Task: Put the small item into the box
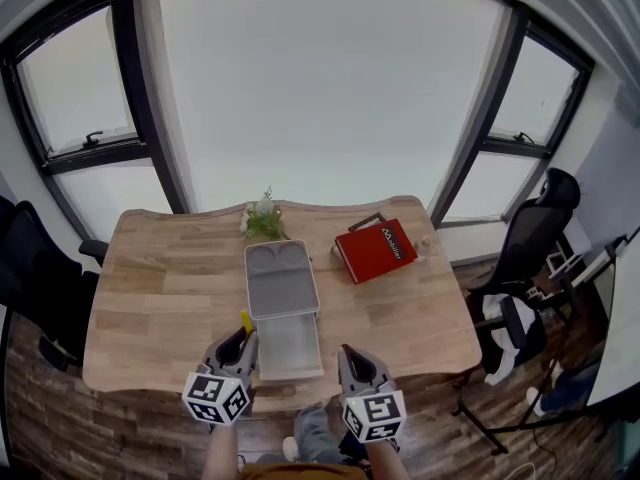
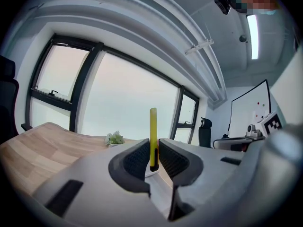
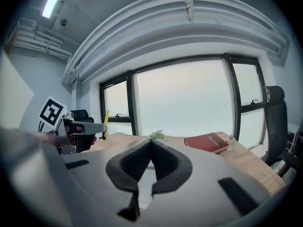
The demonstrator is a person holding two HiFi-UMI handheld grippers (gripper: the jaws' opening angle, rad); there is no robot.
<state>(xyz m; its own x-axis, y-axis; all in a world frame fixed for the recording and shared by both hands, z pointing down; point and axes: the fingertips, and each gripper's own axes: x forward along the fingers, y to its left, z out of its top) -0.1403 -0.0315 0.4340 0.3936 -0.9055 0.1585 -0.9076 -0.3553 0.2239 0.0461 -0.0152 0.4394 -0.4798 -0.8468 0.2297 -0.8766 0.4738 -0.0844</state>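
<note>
A thin yellow stick-like item [image 2: 153, 136] stands upright between the jaws of my left gripper [image 2: 154, 161], which is shut on it. In the head view the same yellow item [image 1: 246, 321] pokes up from the left gripper [image 1: 240, 343] at the table's near edge, just left of the grey box [image 1: 288, 346]. The box's lid [image 1: 281, 279] lies open behind it. My right gripper [image 1: 354, 360] hangs near the front edge, right of the box, its jaws shut and empty [image 3: 151, 145]. The right gripper view shows the left gripper with the yellow item [image 3: 105, 122] at its left.
A red book [image 1: 376, 249] lies at the table's back right, a small plant [image 1: 264, 218] at the back middle. Office chairs stand at both ends of the wooden table [image 1: 160, 288]. Large windows fill the wall behind.
</note>
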